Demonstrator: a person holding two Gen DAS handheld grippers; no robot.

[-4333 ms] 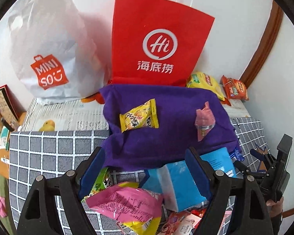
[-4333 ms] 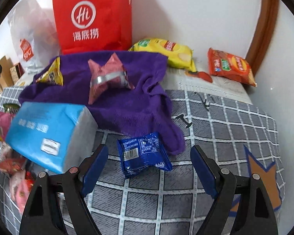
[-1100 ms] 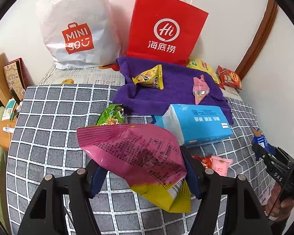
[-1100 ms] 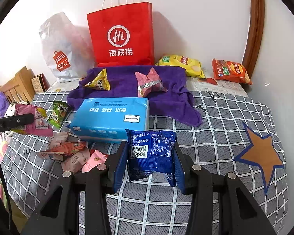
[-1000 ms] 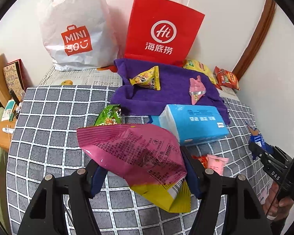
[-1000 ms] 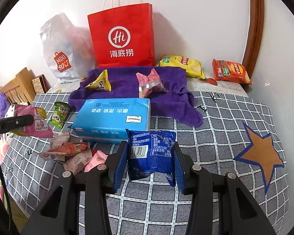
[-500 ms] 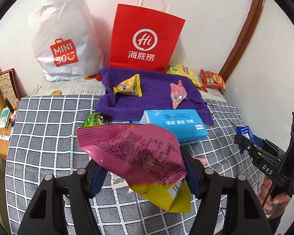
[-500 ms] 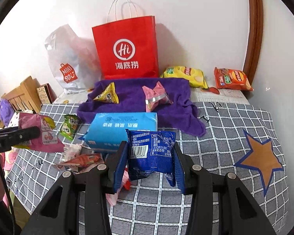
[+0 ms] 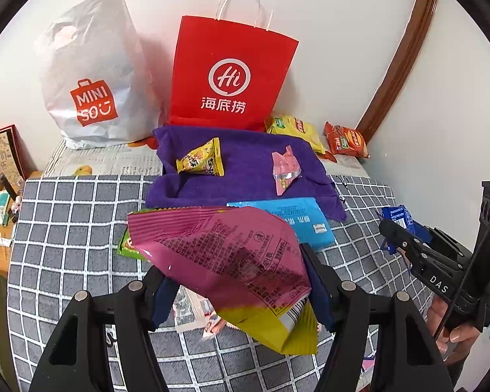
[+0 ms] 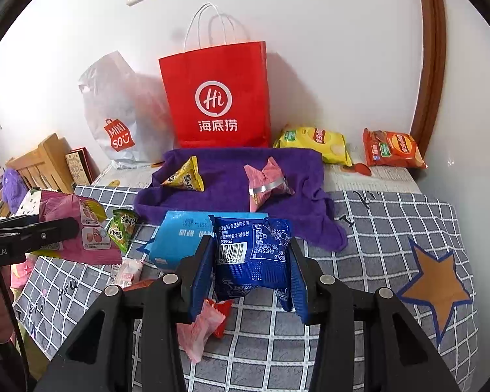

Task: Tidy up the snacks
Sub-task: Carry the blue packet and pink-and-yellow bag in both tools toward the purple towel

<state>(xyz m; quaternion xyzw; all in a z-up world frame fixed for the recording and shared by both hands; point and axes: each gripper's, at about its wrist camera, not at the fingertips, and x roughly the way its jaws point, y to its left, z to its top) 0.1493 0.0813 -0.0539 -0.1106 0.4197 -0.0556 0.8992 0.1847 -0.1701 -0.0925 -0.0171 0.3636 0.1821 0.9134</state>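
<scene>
Pinching from both sides, my left gripper (image 9: 235, 290) has its jaws set about halfway apart, clamped on a crinkly pink foil snack bag with a yellow bottom edge (image 9: 225, 254), which hangs clear above the grey checked bedspread (image 9: 68, 222). My right gripper (image 10: 250, 271) is drawn in much narrower, its blue pads pressed on the sides of a small dark blue foil packet with a white barcode label (image 10: 253, 251), also held off the cover. Just beyond both lies a light blue soft pack of tissues (image 10: 179, 238), then a rumpled purple towel (image 9: 245, 170) carrying a yellow triangular packet (image 9: 201, 160) and a pink wrapped snack (image 9: 285, 171). At the wall stand a red paper carrier bag with white handles (image 9: 232, 75) and a white plastic shopping bag (image 9: 88, 75); I guess one of them is the destination, though nothing here confirms it. My worry is the pink bag: it is puffy and slick, gripped near its lower end, so it could squirm out or fold over if I swing it. The red bag's mouth is out of my sight, so I might knock it flat.
</scene>
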